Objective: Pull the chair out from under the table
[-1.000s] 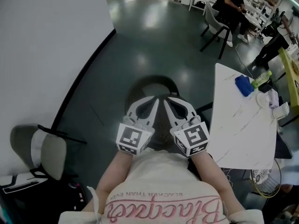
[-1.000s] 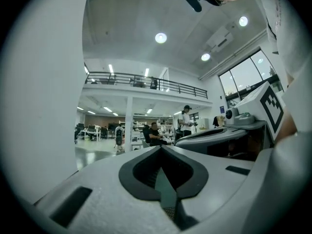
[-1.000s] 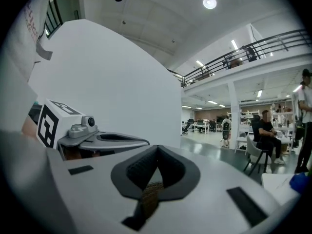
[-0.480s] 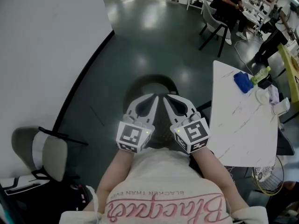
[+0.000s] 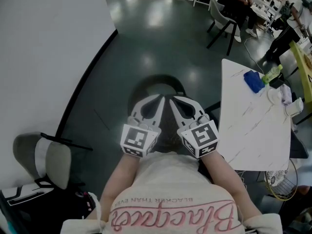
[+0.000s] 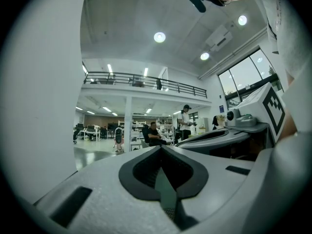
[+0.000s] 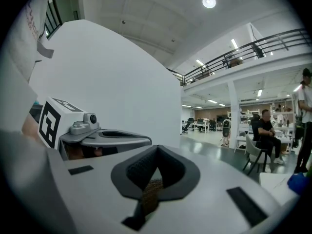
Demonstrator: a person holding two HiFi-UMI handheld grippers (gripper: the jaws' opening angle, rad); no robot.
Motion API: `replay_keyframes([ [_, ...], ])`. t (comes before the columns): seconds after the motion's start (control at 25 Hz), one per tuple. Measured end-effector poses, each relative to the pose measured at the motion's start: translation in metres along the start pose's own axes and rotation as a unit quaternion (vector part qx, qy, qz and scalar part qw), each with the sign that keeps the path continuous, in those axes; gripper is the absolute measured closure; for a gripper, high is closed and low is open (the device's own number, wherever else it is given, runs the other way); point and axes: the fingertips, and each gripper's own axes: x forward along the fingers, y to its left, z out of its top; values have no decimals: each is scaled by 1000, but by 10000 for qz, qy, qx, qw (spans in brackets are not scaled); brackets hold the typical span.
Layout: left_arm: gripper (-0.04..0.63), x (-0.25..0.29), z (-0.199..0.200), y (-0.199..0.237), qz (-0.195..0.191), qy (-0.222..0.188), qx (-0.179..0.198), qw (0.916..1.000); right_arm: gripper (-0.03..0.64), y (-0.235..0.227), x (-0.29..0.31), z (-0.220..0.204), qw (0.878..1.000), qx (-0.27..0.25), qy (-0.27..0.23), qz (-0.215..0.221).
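Floor point(image 5: 161, 38): dark, glossy, catching reflections.
Wall point(image 5: 44, 57): plain white, left side.
Ceiling lamps point(image 6: 159, 37): round, lit.
Mezzanine point(image 6: 141, 79): railed, far back.

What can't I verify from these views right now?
- Chair, head view: dark against the floor, seat covered by the left tongs and right tongs; legs unseen.
- Gripper views: both look out across the room; neither clearly shows the chair.
- Table underside, head view: hidden by its own top.
- Blue item on the table: too small to identify.
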Motion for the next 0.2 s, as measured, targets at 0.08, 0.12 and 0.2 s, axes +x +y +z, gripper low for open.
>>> replay_keyframes([
  [0.08,591,1,-1,-1,-18,13,-2,10000,615,-1,0,0,10000,-14,3,-21],
  [0.12,591,1,-2,-1,-24,12,-4,10000,615,-2,0,0,10000,-22,0,-43],
  [0.2,591,2,-2,-2,-34,6,-11,10000,615,-4,0,0,9999,-37,-12,-100],
])
